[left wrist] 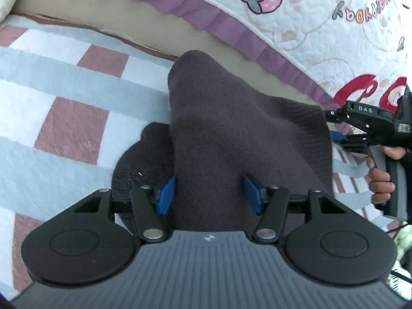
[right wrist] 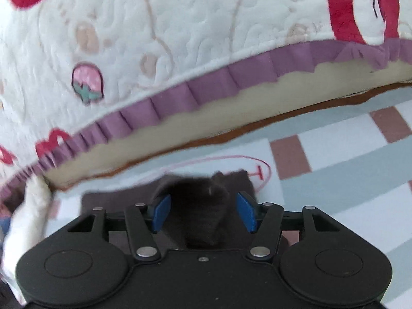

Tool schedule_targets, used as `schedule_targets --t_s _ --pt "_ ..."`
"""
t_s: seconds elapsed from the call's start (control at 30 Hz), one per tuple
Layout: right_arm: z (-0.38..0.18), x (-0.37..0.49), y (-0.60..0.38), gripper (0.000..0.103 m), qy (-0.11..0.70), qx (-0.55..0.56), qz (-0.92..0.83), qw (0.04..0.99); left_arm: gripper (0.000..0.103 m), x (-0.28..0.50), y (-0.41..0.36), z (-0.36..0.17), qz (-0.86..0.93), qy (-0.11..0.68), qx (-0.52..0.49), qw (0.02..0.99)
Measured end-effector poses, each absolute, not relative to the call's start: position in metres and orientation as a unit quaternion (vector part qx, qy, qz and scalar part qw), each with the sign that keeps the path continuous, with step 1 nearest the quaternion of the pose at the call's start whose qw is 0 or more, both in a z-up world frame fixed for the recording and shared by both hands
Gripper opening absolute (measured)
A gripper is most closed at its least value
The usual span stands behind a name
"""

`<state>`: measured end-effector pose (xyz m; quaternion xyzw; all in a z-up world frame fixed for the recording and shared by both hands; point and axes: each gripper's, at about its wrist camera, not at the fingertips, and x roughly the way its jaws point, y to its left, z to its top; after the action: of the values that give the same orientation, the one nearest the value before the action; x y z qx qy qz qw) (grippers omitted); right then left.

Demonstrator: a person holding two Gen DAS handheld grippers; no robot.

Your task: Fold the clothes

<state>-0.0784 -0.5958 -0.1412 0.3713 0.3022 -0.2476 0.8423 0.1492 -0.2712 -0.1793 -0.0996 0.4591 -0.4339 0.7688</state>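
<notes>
In the left wrist view, a checked blanket (left wrist: 64,97) of pale blue, white and dusty pink squares is seen spread at the left, and a dark grey knitted garment (left wrist: 219,134) is seen lying on it. The garment's long axis runs away from the camera, its narrow end pointing toward the beige band (left wrist: 108,18) at the blanket's far edge. A ribbed hem is seen at its right side. The left tongs (left wrist: 209,194) are held apart, with a raised fold of the garment lying between the blue pads (left wrist: 164,195); whether the fabric is pinched cannot be told. Further right, a white quilt (left wrist: 322,20) with a purple frill, strawberry prints and red shapes is seen; printed lettering is borne on it, but it is inverted and cannot be read with certainty. At the right edge the right tongs (left wrist: 334,126) are seen in a hand (left wrist: 381,177), with "DAS" printed on the housing.

In the right wrist view, the right tongs (right wrist: 203,215) are held apart around a bunched-up part of the dark garment (right wrist: 200,206), near the quilt's frilled edge. A thin red drawn line (right wrist: 231,158) with a "T"-like mark is seen on the blanket (right wrist: 334,175) just beyond the garment.
</notes>
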Motion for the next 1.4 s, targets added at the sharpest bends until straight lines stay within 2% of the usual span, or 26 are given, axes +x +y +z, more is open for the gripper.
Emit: schedule_targets --t_s 0.13,0.3,0.4,0.43,0.53,0.63,0.67,0.7,0.73,0.8,0.9,0.93,0.97,1.0,1.03,1.1,1.2,1.3,1.4 --pt "-0.147 -0.098 -0.611 0.063 0.256 0.453 -0.27 0.811 0.055 0.152 -0.269 -0.184 -0.444 0.477 -0.112 0.75" --pt "-0.135 -0.092 -0.59 0.063 0.266 0.401 -0.207 0.852 0.055 0.152 -0.268 -0.187 -0.446 0.493 -0.116 0.738" --pt "-0.156 -0.068 -0.593 0.069 0.331 0.435 -0.142 0.825 0.055 0.153 -0.267 -0.189 -0.447 0.502 -0.118 0.731" --pt "-0.165 -0.056 -0.593 0.068 0.367 0.434 -0.134 0.812 0.055 0.153 -0.267 -0.189 -0.447 0.506 -0.119 0.728" --pt "-0.162 -0.027 -0.575 0.067 0.416 0.331 -0.144 0.835 0.055 0.15 -0.269 -0.187 -0.452 0.5 -0.103 0.732" --pt "-0.155 0.0 -0.552 0.065 0.428 0.157 -0.185 0.871 0.055 0.148 -0.27 -0.184 -0.452 0.494 -0.091 0.737" --pt "-0.157 0.007 -0.547 0.059 0.426 0.106 -0.204 0.875 0.055 0.147 -0.27 -0.184 -0.452 0.491 -0.087 0.739" --pt "-0.16 0.014 -0.544 0.012 0.431 0.061 -0.222 0.872 0.055 0.146 -0.271 -0.183 -0.452 0.491 -0.085 0.74" --pt "-0.163 0.02 -0.543 0.0 0.439 0.02 -0.241 0.865 0.055 0.146 -0.271 -0.183 -0.452 0.49 -0.084 0.74" --pt "-0.164 0.022 -0.545 0.0 0.43 -0.019 -0.278 0.859 0.055 0.149 -0.269 -0.184 -0.45 0.496 -0.096 0.736" --pt "-0.159 0.011 -0.56 0.0 0.414 0.01 -0.32 0.852 0.055 0.15 -0.267 -0.183 -0.448 0.497 -0.1 0.736" --pt "-0.156 0.002 -0.567 0.001 0.411 0.048 -0.323 0.851 0.055 0.149 -0.268 -0.182 -0.448 0.495 -0.097 0.738" --pt "-0.153 -0.008 -0.574 0.006 0.404 0.087 -0.321 0.852 0.055 0.148 -0.269 -0.181 -0.447 0.492 -0.092 0.741" --pt "-0.149 -0.022 -0.58 0.016 0.391 0.138 -0.311 0.855 0.055 0.147 -0.27 -0.179 -0.446 0.49 -0.088 0.744" --pt "-0.148 -0.038 -0.583 0.042 0.377 0.187 -0.292 0.859 0.055 0.146 -0.27 -0.178 -0.445 0.487 -0.083 0.747" --pt "-0.148 -0.067 -0.586 0.068 0.352 0.273 -0.25 0.86 0.054 0.148 -0.268 -0.172 -0.44 0.481 -0.088 0.753" --pt "-0.159 -0.101 -0.585 0.069 0.34 0.356 -0.203 0.846 0.054 0.159 -0.252 -0.168 -0.432 0.477 -0.16 0.749" --pt "-0.169 -0.12 -0.578 0.069 0.346 0.386 -0.157 0.84 0.054 0.17 -0.232 -0.18 -0.428 0.506 -0.262 0.701" --pt "-0.176 -0.123 -0.569 0.069 0.36 0.383 -0.133 0.84 0.056 0.165 -0.234 -0.185 -0.429 0.523 -0.241 0.696"
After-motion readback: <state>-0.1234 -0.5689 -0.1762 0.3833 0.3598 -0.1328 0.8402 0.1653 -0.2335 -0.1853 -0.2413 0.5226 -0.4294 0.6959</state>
